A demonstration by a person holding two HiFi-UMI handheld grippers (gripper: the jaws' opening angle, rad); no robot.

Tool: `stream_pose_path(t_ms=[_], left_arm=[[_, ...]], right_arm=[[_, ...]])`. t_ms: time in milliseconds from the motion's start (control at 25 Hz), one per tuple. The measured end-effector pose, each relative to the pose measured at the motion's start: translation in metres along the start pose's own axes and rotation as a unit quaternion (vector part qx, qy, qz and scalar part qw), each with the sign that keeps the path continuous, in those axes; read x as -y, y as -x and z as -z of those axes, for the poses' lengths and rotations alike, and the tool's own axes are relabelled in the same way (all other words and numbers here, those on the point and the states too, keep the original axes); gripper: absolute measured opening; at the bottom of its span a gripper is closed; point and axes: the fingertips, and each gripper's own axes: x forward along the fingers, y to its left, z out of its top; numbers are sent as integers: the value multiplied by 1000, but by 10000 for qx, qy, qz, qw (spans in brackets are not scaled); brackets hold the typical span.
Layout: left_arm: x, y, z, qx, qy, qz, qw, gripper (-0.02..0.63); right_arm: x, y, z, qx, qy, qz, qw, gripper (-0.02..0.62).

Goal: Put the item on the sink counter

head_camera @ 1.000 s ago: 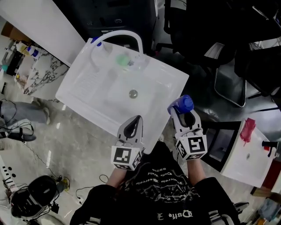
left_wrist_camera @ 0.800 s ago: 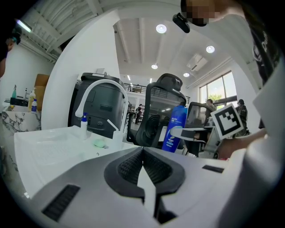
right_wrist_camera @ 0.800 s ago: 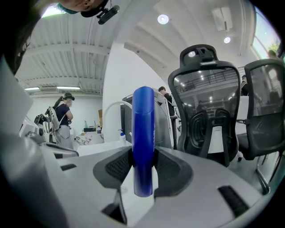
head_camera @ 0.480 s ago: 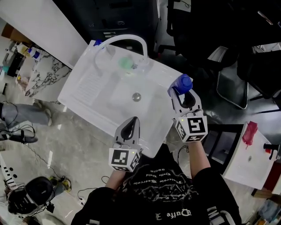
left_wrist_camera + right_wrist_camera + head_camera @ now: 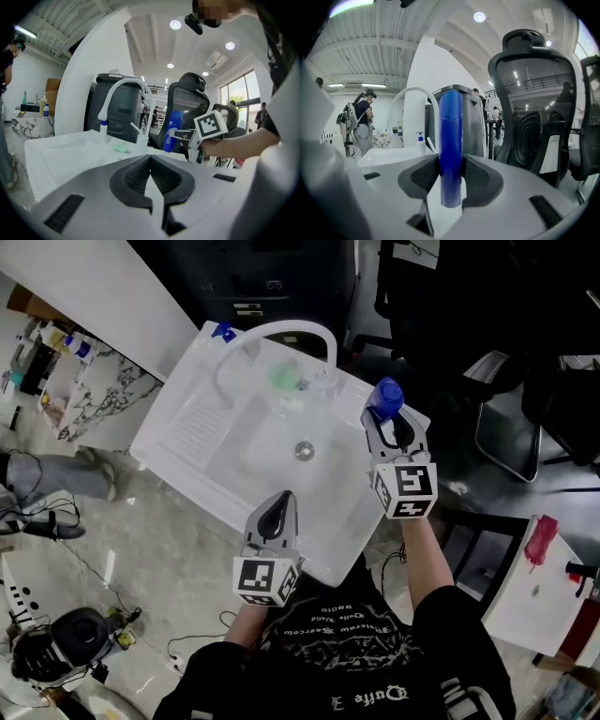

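Blue bottle (image 5: 386, 397) upright (in right tongs (image 5: 392, 427)) over sink counter (image 5: 192, 423) edge.

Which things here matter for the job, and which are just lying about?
In use: blue bottle, right gripper, sink counter.
Lying about: green object, pump bottle, chair.

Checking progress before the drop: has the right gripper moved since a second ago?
Yes. The right gripper, holding the blue bottle, moved up the picture past the drain, along the sink rim.
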Motion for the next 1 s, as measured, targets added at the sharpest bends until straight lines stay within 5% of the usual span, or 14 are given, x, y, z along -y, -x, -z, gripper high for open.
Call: stream_pose_path(t_ms=[400, 1000], left_arm=[[-29, -15, 14, -295, 69, -274, 9992, 6], [-50, -24, 24, -576, 89, -415, 9974, 6]], right_arm=[[-3, -49, 30, -289, 336, -36, 9990, 147], [5, -87, 58, -481, 200, 26, 9986, 146]])
